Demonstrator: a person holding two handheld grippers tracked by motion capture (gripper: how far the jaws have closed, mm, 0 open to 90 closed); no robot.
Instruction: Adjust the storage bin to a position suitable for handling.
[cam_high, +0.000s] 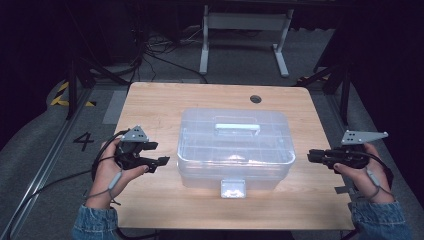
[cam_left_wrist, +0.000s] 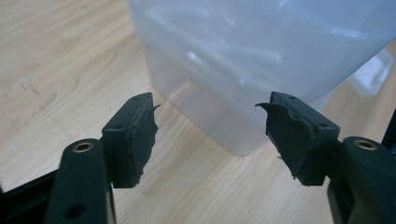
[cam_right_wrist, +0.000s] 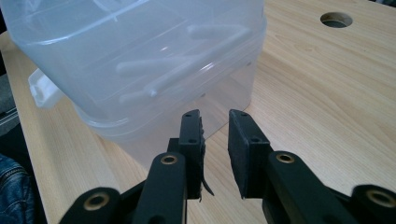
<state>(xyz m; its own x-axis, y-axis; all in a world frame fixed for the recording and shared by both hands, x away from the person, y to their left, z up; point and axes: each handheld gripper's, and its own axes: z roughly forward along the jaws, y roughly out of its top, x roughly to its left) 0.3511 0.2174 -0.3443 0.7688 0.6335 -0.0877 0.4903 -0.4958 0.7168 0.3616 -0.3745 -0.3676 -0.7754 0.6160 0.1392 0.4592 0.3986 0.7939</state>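
A clear plastic storage box (cam_high: 235, 145) with its lid on stands in the middle of the wooden table (cam_high: 150, 100). A pale handle (cam_high: 237, 128) lies flat on the lid, and a white latch (cam_high: 233, 188) hangs at the box's near side. My left gripper (cam_high: 159, 153) is held just left of the box, open wide, with its jaws aimed at the box's corner (cam_left_wrist: 233, 135). To the right of the box, my right gripper (cam_high: 311, 155) points at the box wall (cam_right_wrist: 140, 84). Its jaws are only a narrow gap apart and hold nothing.
A round cable hole (cam_high: 255, 99) sits in the table's far right part. Bare wood surrounds the box on all sides. Beyond the table stand a white desk frame (cam_high: 245, 30) and loose cables on the floor.
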